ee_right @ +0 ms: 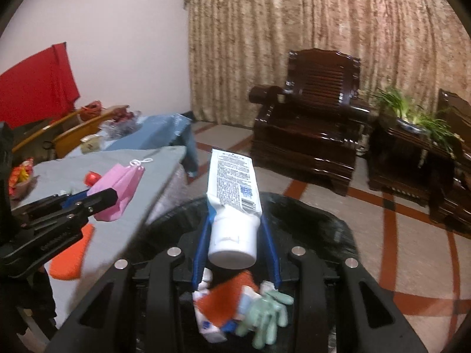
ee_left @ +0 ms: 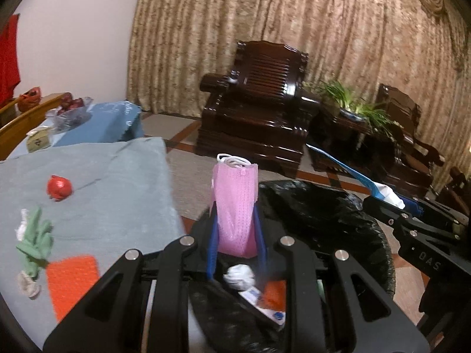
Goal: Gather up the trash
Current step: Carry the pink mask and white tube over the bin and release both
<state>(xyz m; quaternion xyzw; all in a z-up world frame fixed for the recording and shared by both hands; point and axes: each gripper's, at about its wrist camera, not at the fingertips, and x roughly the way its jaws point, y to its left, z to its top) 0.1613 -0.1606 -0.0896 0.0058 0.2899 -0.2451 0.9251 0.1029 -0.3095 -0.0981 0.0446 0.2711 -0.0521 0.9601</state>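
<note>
In the left wrist view my left gripper is shut on a pink face mask, which stands upright above the near rim of a bin lined with a black bag. My right gripper is shut on a white toothpaste tube, cap toward the camera, over the same bin. Crumpled paper, an orange piece and a green glove lie inside the bin. A red crumpled ball, a green glove and an orange cloth lie on the grey-covered table.
A dark wooden armchair and a side table with a plant stand beyond the bin on tiled floor. Behind the grey table a blue-covered table holds a bowl of fruit. Curtains fill the back wall.
</note>
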